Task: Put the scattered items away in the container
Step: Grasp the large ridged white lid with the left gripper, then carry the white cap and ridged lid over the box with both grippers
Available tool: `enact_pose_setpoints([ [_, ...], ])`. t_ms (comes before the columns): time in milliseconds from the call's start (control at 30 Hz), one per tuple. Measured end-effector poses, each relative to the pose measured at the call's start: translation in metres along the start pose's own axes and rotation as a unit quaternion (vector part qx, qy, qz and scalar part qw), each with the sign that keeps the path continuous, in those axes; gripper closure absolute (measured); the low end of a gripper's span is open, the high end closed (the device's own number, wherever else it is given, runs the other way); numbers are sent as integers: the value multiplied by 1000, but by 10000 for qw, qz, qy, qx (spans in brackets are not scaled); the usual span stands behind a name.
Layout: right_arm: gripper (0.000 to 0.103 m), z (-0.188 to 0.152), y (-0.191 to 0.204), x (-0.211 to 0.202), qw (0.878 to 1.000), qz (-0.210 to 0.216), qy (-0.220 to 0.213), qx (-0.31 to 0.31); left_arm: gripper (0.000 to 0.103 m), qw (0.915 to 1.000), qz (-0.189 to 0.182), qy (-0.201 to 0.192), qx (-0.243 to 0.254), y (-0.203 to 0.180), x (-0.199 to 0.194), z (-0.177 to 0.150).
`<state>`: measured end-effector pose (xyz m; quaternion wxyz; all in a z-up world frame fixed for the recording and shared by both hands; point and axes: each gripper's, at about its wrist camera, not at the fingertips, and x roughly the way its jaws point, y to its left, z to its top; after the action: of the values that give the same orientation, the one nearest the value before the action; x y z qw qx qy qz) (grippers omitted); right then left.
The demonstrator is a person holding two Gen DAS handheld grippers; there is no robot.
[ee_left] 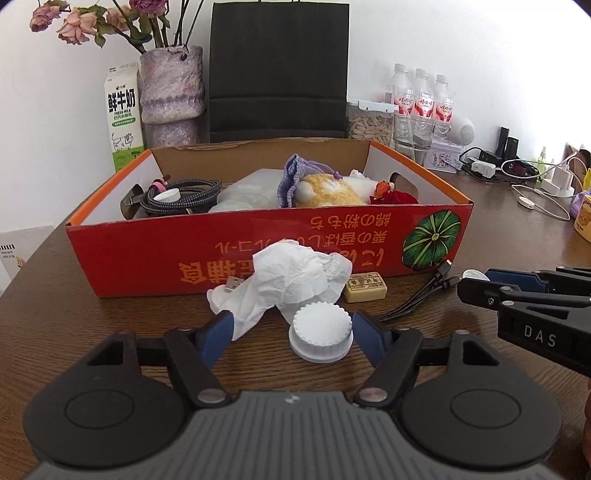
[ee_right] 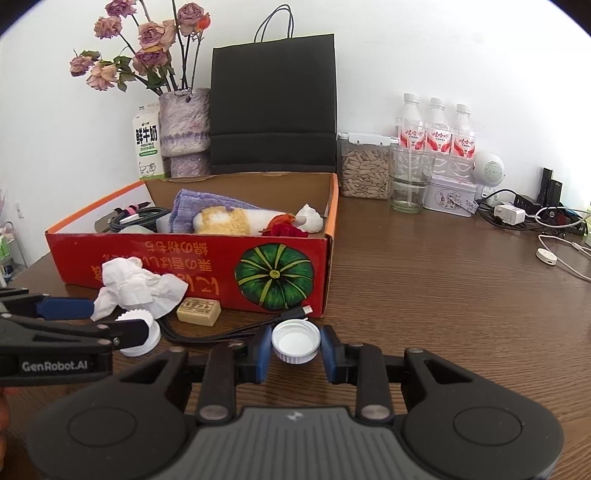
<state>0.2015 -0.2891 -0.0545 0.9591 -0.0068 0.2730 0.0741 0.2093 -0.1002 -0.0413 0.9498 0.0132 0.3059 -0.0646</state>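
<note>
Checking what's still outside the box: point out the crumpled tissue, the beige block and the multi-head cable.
crumpled tissue (ee_left: 295, 273), left wrist view, middle of the wad.
beige block (ee_right: 198, 311), right wrist view, its top face.
multi-head cable (ee_right: 303, 311), right wrist view, one plug end.

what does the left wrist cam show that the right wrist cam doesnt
Only the left wrist view: a USB stick peeking from under the crumpled tissue, and a yellow mug at the right edge.

Only the right wrist view: the open underside of the small white cap between the right gripper pads, and the black bag's handles.

Both: the red box, ribbed lid, beige block, black cable.
</note>
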Motion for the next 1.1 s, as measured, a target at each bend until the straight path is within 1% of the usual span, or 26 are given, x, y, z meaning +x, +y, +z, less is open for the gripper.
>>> enact_pose_setpoints([
  [67,76,0,1,-1,10000,28,-19,-41,43,9999,-64,75,-84,0,3,0],
  [100,76,-1,3,-2,10000,44,-30,-74,46,9998,-86,109,-110,-1,5,0],
  [133,76,-1,3,-2,9999,54,-43,-95,56,9998,-87,142,-120,-2,6,0],
  [167,76,-1,4,-3,9999,57,-58,-110,63,9998,-97,149,-123,-2,6,0],
  [400,76,-2,7,-5,9998,54,-112,-153,63,9998,-41,88,-143,-3,3,-2],
  [700,76,-2,7,-8,9996,15,-235,-132,63,9997,50,-125,-182,-1,-9,-4],
  [1000,76,-1,8,-11,9991,-52,-385,-139,63,9985,45,-487,-263,5,-29,-6],
  [1100,76,-1,10,-15,9985,-84,-525,-153,63,9974,65,-641,-314,9,-37,-5],
])
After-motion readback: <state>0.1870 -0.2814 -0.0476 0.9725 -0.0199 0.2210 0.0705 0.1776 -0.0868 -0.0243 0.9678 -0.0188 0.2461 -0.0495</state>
